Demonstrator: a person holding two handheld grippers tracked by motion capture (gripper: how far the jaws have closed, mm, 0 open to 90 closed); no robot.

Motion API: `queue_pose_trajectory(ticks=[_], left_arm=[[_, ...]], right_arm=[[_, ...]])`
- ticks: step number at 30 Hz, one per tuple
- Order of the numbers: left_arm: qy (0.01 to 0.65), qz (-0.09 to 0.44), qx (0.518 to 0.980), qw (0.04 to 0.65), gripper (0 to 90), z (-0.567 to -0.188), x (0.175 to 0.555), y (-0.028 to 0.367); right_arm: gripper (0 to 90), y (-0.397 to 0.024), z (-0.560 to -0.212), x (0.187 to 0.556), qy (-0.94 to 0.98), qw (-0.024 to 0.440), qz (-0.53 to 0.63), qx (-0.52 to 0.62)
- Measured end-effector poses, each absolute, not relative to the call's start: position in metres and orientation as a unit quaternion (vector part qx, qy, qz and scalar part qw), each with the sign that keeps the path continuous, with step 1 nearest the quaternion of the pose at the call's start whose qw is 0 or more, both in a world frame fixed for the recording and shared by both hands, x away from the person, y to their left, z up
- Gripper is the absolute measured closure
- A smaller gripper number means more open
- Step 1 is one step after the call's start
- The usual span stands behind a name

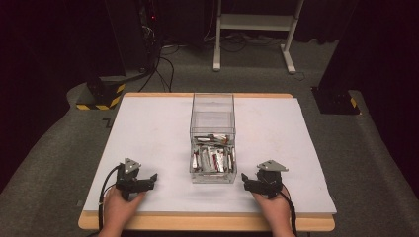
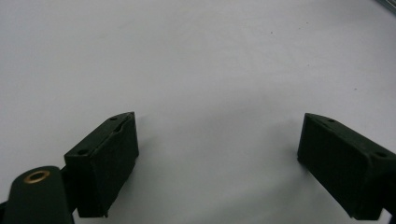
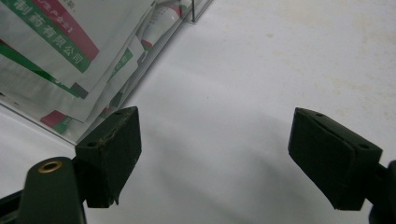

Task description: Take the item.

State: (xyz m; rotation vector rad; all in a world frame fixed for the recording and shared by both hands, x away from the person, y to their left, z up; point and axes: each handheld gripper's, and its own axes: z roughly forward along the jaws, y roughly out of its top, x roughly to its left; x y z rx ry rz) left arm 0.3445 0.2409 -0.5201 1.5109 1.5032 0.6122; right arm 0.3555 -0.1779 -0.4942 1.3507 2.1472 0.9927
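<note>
Clear box (image 1: 213,140) at mid tabletop (image 1: 148,128), near half packed w/ sachets (image 1: 212,159), far half bare; L gripper (image 1: 148,183) and R gripper (image 1: 248,183) rest on tabletop either side of box's near end; both sets of fingers released, nothing between them; R fingers (image 3: 112,149) just beside box wall.

Risks, judged: box light, open-topped; a side-on reach by R could shove or tip it; sachets overlap loosely, so a pinch may lift two or slip off the glossy film. Box walls block side access; entry from above only. Rest of tabletop bare.
</note>
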Motion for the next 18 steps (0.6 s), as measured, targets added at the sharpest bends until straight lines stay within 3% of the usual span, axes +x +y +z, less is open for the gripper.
queue_pose_trajectory(ticks=[18], left_arm=[[0.606, 0.247, 0.612, 0.444, 12.4, -0.5199, 0.3444, 0.2413]], right_arm=[[18.4, -0.1829, -0.4846, 0.3484, 0.764, 0.221, 0.383, 0.471]])
